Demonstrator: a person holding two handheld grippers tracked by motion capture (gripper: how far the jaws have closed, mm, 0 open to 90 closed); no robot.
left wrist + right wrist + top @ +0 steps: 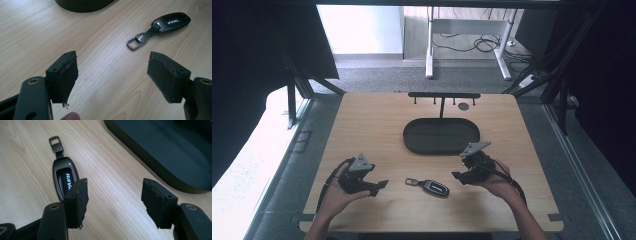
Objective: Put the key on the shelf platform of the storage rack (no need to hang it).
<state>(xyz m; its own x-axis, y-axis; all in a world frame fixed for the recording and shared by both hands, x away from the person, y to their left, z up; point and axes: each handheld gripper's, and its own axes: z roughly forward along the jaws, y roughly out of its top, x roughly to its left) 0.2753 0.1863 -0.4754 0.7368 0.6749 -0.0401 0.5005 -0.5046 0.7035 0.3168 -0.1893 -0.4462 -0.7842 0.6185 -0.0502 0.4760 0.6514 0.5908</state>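
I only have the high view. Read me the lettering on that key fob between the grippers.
Observer: White letters. The right gripper view shows HAVA on the key fob; the rest is hidden behind a jaw.
Operator: Report the right gripper's jaws.
Observer: The right gripper is open, with only bare wood between its jaws.
Operator: Now the left.
Observer: The left gripper is open and empty, aimed toward the fob's metal loop.
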